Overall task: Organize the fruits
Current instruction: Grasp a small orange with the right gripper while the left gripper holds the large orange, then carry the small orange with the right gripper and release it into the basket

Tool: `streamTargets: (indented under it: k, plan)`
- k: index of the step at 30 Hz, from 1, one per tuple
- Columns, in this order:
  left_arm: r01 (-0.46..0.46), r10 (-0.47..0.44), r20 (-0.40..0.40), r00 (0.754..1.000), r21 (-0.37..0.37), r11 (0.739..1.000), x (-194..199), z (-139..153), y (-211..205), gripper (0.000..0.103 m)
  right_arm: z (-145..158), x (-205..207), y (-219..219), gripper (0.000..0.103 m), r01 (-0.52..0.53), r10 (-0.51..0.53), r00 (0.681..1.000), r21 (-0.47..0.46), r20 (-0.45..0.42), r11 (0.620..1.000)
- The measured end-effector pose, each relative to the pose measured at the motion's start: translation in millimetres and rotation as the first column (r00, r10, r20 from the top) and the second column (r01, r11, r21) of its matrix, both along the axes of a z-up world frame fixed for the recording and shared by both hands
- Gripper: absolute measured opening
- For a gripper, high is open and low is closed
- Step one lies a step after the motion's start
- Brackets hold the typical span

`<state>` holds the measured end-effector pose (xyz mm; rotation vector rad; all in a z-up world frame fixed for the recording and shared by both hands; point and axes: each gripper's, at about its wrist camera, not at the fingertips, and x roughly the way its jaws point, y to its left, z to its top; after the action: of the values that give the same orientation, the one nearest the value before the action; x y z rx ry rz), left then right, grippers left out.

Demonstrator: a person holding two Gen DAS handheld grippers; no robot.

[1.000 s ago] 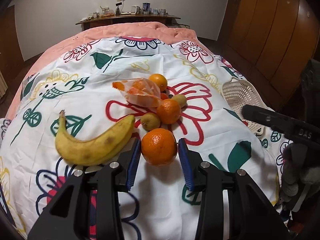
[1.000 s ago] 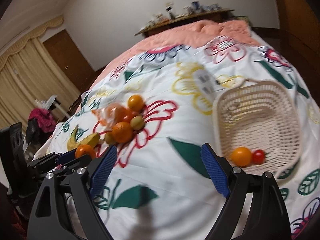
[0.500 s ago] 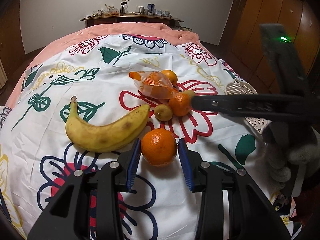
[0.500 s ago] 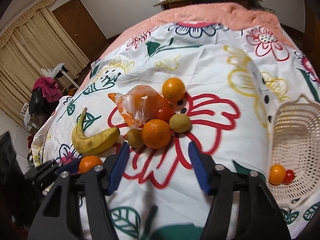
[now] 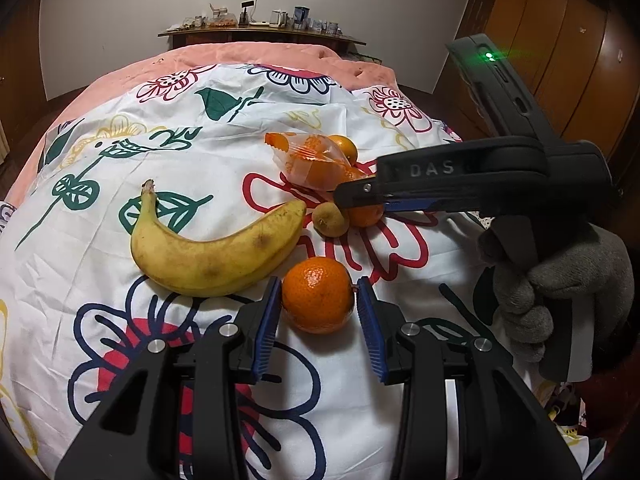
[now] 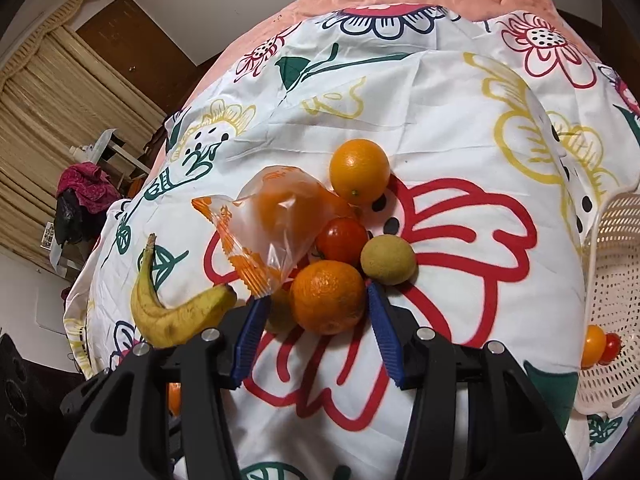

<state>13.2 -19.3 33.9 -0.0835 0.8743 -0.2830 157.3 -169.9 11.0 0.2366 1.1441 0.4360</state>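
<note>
The sorting is at an early stage, judging by how the fruit lies: the white perforated plastic basket (image 6: 612, 280), at three o'clock in the right wrist view, holds only a small round orange fruit (image 6: 593, 345) and a small red tomato (image 6: 612, 347) touching it, while most pieces remain on the white flower-printed bedsheet (image 6: 440, 128). The left gripper (image 5: 318, 302) is held narrow around a dimpled round mandarin (image 5: 318, 294), its blue pads touching both sides, the fruit apparently resting on the sheet at six o'clock of the long spotted yellow banana (image 5: 216, 252). The right gripper (image 6: 316, 320), gripped by a grey-gloved hand (image 5: 560, 292), is closing its jaws around a second orange mandarin (image 6: 327, 297) in the middle of the pile; the pads stand just beside its sides, and firm contact cannot be confirmed. Around it, left to collect, lie a red tomato (image 6: 342, 240) at twelve o'clock, a brownish-green round kiwi-like fruit (image 6: 387, 259) at two o'clock, a smooth large orange (image 6: 359, 171) farther up, a crinkled clear plastic bag with orange contents (image 6: 272, 224) at eleven o'clock, and another greenish fruit (image 5: 330, 220) partly hidden.
</note>
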Motion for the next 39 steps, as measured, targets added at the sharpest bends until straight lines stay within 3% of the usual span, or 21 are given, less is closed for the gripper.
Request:
streamTargets:
  k: [3,4,14,20,29,39]
  plan:
    - [-0.001,0.001,-0.001,1.000,0.000,1.000,-0.3,-0.4,0.7,0.039,0.3,1.1,2.3,0.049,0.002,-0.002,1.000,-0.006,0.006,1.000]
    - [-0.001,0.001,-0.002,1.000,0.000,1.000,-0.5,-0.5,0.9,0.039,0.8,0.5,1.6,0.041,0.007,-0.006,1.000,-0.013,0.010,1.000]
    - [-0.001,0.001,-0.002,1.000,0.004,1.000,-1.8,-0.3,1.0,0.039,12.1,-22.6,-13.5,0.040,0.001,-0.001,0.998,-0.006,0.069,1.000]
    - [0.002,-0.002,0.001,1.000,0.010,1.000,-2.3,1.4,-1.1,0.039,23.5,-42.9,-42.5,0.040,0.047,-0.052,0.994,0.052,0.099,0.998]
    - [0.016,-0.016,0.011,1.000,0.024,1.000,-2.3,8.9,-12.4,0.039,37.4,-59.0,-102.8,0.040,0.180,-0.191,0.967,0.077,0.167,0.981]
    - [0.038,-0.039,0.012,0.999,0.046,0.998,-2.5,12.6,-26.1,0.039,9.0,-73.1,-206.6,0.040,0.441,-0.442,0.888,0.037,0.127,0.897]
